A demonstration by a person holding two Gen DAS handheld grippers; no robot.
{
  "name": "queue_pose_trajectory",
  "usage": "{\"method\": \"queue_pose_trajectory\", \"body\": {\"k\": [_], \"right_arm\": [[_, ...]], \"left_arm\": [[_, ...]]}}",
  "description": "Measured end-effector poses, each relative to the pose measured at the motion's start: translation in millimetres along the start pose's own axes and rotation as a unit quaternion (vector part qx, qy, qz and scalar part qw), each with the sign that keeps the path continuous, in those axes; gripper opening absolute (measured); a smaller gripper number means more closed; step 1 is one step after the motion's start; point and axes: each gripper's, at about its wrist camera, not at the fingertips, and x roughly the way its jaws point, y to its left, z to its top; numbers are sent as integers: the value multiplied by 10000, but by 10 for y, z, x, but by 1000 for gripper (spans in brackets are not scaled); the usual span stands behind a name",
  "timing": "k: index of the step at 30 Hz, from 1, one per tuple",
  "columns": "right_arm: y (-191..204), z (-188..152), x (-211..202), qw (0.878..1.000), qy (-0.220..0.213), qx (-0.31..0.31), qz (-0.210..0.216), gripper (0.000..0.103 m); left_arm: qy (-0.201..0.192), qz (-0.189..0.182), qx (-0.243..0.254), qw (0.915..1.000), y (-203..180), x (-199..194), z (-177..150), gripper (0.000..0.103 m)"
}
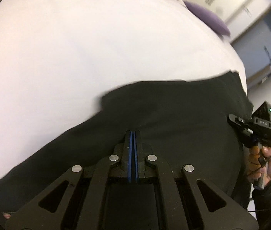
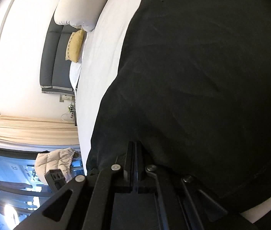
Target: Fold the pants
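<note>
Left wrist view: the left hand-held gripper (image 1: 132,134) has its 2 blue-padded fingers pressed together over the black pants (image 1: 173,118); whether a thin fold of fabric sits between the pads cannot be told, since black cloth lies directly behind the tips. The pants lie on the white bed (image 1: 77,48), spread across the lower half of the view, with a fabric edge running across the sheet above the tips. The right hand-held gripper (image 1: 233,119) appears at the right edge of the pants, carried by a hand (image 1: 262,161); its tip rests at or just beside the cloth. A purple item (image 1: 208,17) lies further up the bed.

Right wrist view: the right hand-held gripper (image 2: 134,145) is closed, fingers meeting at the near border of the pants (image 2: 202,76); a grip on the fabric cannot be confirmed. The bed (image 2: 100,57) extends to a white pillow (image 2: 77,3) and a yellow cushion (image 2: 75,46).

Step in hand, by judgement: both closed grippers are set along 1 side of the garment, consistent with carrying an edge across for a fold, or smoothing it.

Next move: keep both grippers level and parallel; lay the edge squarely on the opposite side; release only once the layers align.
</note>
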Motion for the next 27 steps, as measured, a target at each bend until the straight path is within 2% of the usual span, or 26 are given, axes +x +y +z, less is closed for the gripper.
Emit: {"method": "queue_pose_trajectory", "body": {"k": [2, 5, 7, 9, 12, 14, 16, 18, 20, 22, 25, 27], "right_arm": [[66, -17, 7, 9999, 7, -42, -93, 0], [267, -50, 36, 9993, 47, -198, -303, 1], [414, -96, 61, 9990, 202, -318, -253, 4], [588, -245, 163, 9977, 489, -475, -8, 4], [939, -600, 492, 9887, 1153, -888, 368, 4], [1182, -881, 794, 9778, 1633, -1226, 473, 4], [1326, -1090, 1093, 9671, 2025, -1469, 458, 4], [1327, -1185, 1387, 9605, 2298, -1560, 151, 4], [1265, -1108, 1551, 9620, 2227, -1561, -258, 0], [1142, -893, 1565, 9704, 2057, -1259, -158, 0], [973, -383, 1213, 9867, 1176, -1028, -442, 0], [799, 10, 875, 9914, 406, -909, -854, 0]], "left_arm": [[-204, 489, -298, 9982, 287, -191, -97, 2], [-561, 1095, -678, 9901, 541, -591, -309, 2], [-768, 1505, -532, 9842, 469, -855, -487, 2], [-885, 1932, -254, 9768, 266, -1042, -708, 2], [-779, 2152, -363, 9728, 33, -1045, -1046, 2], [-564, 2161, -656, 9725, 121, -924, -1278, 2], [-478, 1978, -897, 9750, 169, -785, -1399, 1], [-484, 2201, -692, 9718, 77, -735, -1402, 1], [-425, 2360, -540, 9693, -58, -661, -1409, 1], [-440, 2319, -581, 9700, -62, -636, -1423, 1], [-488, 2240, -621, 9714, 16, -727, -1511, 1], [-497, 2220, -621, 9718, 100, -756, -1441, 1]]}}
